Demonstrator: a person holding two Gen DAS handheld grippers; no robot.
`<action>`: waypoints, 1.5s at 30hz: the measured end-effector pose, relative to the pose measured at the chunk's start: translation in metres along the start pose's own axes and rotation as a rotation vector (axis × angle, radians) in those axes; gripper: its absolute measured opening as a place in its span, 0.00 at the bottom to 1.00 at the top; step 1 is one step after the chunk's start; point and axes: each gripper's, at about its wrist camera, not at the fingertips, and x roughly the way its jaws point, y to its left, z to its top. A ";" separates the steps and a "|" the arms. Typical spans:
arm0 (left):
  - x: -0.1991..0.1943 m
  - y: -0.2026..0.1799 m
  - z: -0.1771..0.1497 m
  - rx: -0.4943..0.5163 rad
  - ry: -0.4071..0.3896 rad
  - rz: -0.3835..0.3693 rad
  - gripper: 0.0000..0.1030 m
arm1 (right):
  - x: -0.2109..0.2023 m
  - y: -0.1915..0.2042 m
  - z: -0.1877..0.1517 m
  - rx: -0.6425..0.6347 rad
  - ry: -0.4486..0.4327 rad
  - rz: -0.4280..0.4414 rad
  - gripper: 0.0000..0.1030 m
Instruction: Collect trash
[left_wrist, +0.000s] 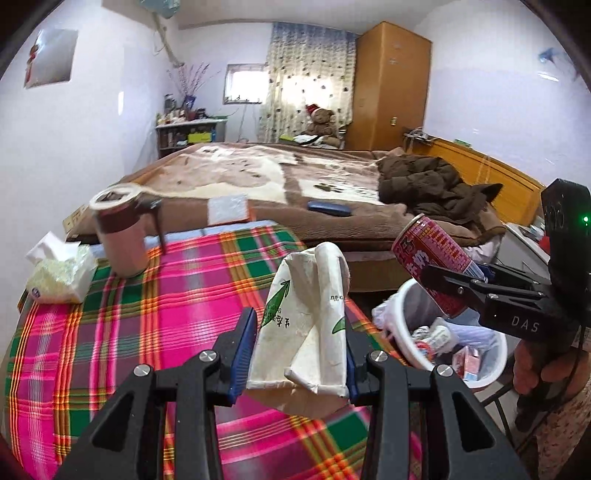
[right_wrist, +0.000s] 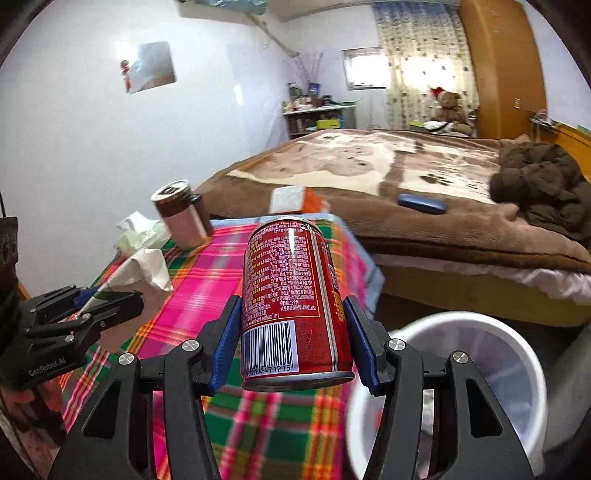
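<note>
My left gripper (left_wrist: 301, 347) is shut on a crumpled white paper bag (left_wrist: 310, 321) with green print, held above the plaid tablecloth (left_wrist: 147, 325). In the right wrist view the same paper bag (right_wrist: 142, 271) sticks out of the left gripper (right_wrist: 107, 297) at the left edge. My right gripper (right_wrist: 291, 343) is shut on a red drink can (right_wrist: 291, 295), barcode side facing the camera. In the left wrist view that red can (left_wrist: 432, 262) hangs tilted over the white trash bin (left_wrist: 487, 354), clamped in the right gripper (left_wrist: 458, 277). The trash bin (right_wrist: 517, 354) stands on the floor beside the table.
A pink mug (left_wrist: 120, 236) with a dark handle and a tissue pack (left_wrist: 61, 275) stand at the table's far left. Behind the table lies a bed (left_wrist: 295, 184) with a brown jacket (left_wrist: 432, 184) and a blue case (left_wrist: 329, 208). The bin holds several wrappers.
</note>
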 end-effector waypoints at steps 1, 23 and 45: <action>0.000 -0.007 0.000 0.006 -0.003 -0.013 0.41 | -0.004 -0.004 -0.002 0.006 -0.004 -0.010 0.54; 0.069 -0.154 -0.012 0.147 0.109 -0.188 0.42 | -0.013 -0.111 -0.055 0.197 0.123 -0.337 0.55; 0.043 -0.142 -0.023 0.089 0.075 -0.093 0.77 | -0.056 -0.094 -0.068 0.232 0.007 -0.370 0.64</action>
